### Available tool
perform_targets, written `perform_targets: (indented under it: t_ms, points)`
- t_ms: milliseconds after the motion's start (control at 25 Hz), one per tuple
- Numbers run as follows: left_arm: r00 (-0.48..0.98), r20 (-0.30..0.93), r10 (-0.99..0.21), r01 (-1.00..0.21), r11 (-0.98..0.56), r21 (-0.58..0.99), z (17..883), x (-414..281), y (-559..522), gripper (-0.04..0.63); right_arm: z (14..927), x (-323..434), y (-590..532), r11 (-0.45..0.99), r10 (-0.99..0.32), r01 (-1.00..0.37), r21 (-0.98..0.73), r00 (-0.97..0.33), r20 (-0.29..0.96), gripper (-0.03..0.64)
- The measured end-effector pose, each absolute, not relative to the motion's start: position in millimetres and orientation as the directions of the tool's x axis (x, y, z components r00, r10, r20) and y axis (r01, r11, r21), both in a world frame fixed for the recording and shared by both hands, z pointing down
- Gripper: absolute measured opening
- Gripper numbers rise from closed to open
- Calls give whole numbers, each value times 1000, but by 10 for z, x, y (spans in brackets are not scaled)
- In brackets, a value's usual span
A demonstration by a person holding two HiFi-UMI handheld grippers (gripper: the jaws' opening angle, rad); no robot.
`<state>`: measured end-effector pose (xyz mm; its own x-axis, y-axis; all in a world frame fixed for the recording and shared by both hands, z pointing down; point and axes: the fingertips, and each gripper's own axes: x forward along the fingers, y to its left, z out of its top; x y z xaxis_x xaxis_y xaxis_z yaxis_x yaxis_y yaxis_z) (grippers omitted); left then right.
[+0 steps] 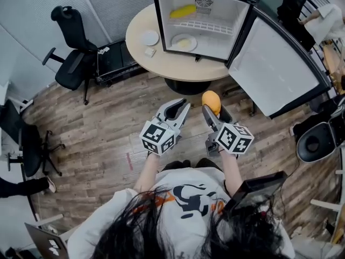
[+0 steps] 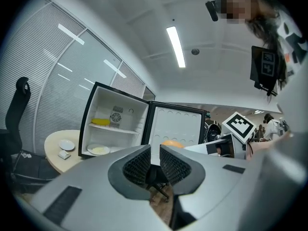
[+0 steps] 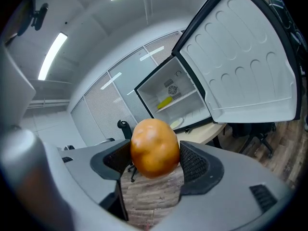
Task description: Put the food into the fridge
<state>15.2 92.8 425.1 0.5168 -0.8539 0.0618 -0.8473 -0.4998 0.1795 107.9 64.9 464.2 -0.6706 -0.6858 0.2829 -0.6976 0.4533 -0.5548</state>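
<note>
My right gripper (image 1: pixel 209 111) (image 3: pixel 155 152) is shut on an orange fruit (image 1: pixel 211 101) (image 3: pixel 154 147), held above the wooden floor in front of the round table (image 1: pixel 161 63). My left gripper (image 1: pixel 181 107) (image 2: pixel 155 154) hangs beside it on the left, shut with nothing between its pads. The small fridge (image 1: pixel 161 15) (image 2: pixel 89 124) (image 3: pixel 180 83) stands on the table with its door (image 1: pixel 275 69) swung open to the right. A yellow food item (image 1: pixel 183 11) lies on its upper shelf and a plate with food (image 1: pixel 184 42) sits on its bottom.
On the table left of the fridge lie a white plate (image 1: pixel 150 37) and a small white item (image 1: pixel 150 52). A black office chair (image 1: pixel 73 53) stands at the left, another chair (image 1: pixel 317 140) at the right. A person (image 1: pixel 322 19) is at the far top right.
</note>
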Motion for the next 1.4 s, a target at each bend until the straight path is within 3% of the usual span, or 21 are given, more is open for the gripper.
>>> perform_targets:
  t_ms: [600, 1400]
  points:
    - [503, 79, -861, -853, -479, 207, 4392, -57, 579, 54, 4705, 915, 291, 444, -681, -694, -566, -673, 290, 327]
    - [531, 108, -841, -843, -510, 172, 4367, -206, -1003, 54, 4613, 668, -1396, 453, -687, -677, -580, -680, 258, 327]
